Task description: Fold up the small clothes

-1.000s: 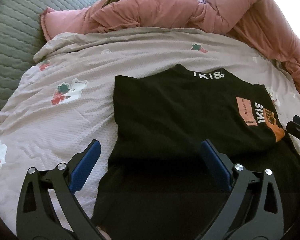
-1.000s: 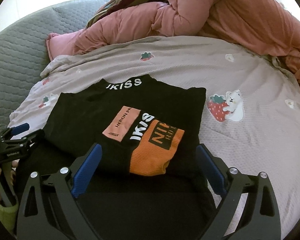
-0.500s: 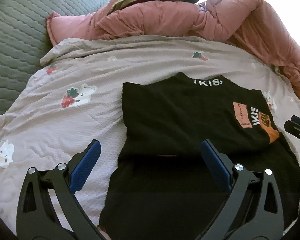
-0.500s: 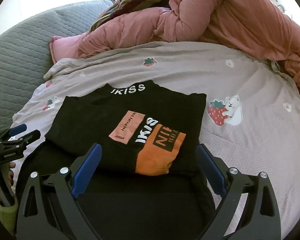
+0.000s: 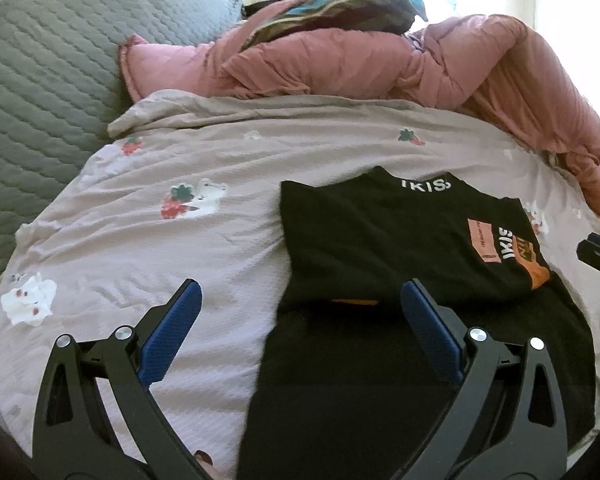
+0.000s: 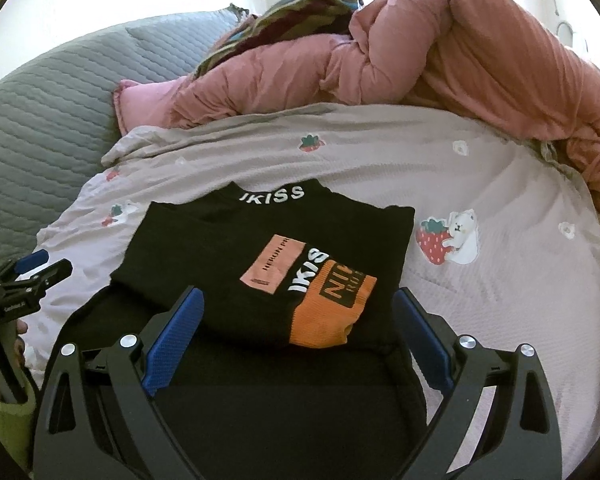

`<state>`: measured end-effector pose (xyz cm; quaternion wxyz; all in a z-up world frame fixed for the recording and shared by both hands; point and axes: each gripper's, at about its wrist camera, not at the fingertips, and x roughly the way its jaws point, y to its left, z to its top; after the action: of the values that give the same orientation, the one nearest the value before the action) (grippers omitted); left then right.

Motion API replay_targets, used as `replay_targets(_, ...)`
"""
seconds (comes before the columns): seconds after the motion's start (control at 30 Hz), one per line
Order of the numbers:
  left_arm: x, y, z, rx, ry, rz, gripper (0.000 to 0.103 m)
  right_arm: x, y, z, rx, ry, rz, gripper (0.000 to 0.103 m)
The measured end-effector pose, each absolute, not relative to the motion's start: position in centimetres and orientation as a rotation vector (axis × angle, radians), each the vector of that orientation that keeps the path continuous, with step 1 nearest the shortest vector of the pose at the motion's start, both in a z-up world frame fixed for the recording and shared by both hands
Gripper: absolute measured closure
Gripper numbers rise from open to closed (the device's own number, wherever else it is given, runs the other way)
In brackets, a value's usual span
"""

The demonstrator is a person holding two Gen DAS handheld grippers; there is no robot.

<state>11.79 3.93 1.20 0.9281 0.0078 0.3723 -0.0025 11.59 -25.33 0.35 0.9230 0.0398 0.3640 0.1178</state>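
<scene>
A black shirt (image 5: 380, 240) with white IKISS lettering and an orange print lies on the bed, its upper part folded over the lower part. In the right wrist view the same black shirt (image 6: 228, 248) sits centre frame with the orange print facing up. My left gripper (image 5: 300, 304) hovers open over the shirt's left edge, holding nothing. My right gripper (image 6: 298, 312) hangs open above the near half of the shirt, empty too. The left gripper (image 6: 30, 270) also shows at the far left of the right wrist view, held by a hand.
The bed sheet (image 5: 140, 248) is pale pink with strawberry and bear prints. A bunched pink duvet (image 5: 340, 64) and a striped cloth (image 5: 340, 12) lie at the far side. A grey quilted headboard cushion (image 5: 32, 80) stands to the left.
Both grippers have drawn back and up from the shirt, which now sits farther away in both views. The shirt itself has not moved. Both grippers stayed open.
</scene>
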Motion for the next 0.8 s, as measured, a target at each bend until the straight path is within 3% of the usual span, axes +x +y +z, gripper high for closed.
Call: replay_targets(0.8,3.9,9.8,2.3,-0.036,0.750,0.070,0.010,6.4,-26.2,1.6,0.068,0.714,0.266,0.007)
